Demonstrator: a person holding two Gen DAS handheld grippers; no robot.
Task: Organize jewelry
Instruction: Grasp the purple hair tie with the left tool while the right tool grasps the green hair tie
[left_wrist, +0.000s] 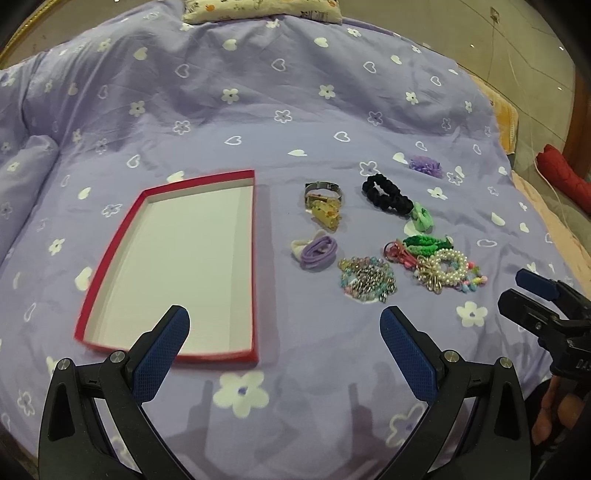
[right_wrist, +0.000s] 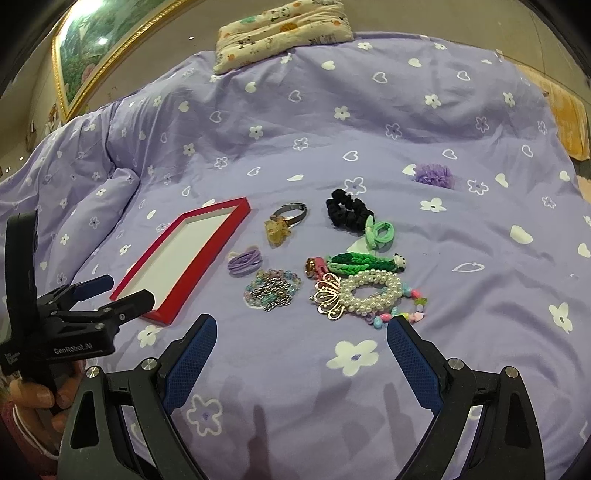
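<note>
Now bring your right gripper (right_wrist: 299, 365), jaws wide and empty like the left gripper (left_wrist: 284, 350), onto the white pearl bracelet (right_wrist: 373, 291) right of the shallow red-rimmed cardboard tray (right_wrist: 207, 225).

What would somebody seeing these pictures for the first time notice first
Probably the red-rimmed tray, empty and white inside, lying on the purple flowered bedspread to the left. Just right of it sits a bright scatter of jewelry and hair ties, with the pearl bracelet and its gold butterfly charm nearest the right tongs. Both the left tongs and the right hang open above the bed, holding nothing.
</note>
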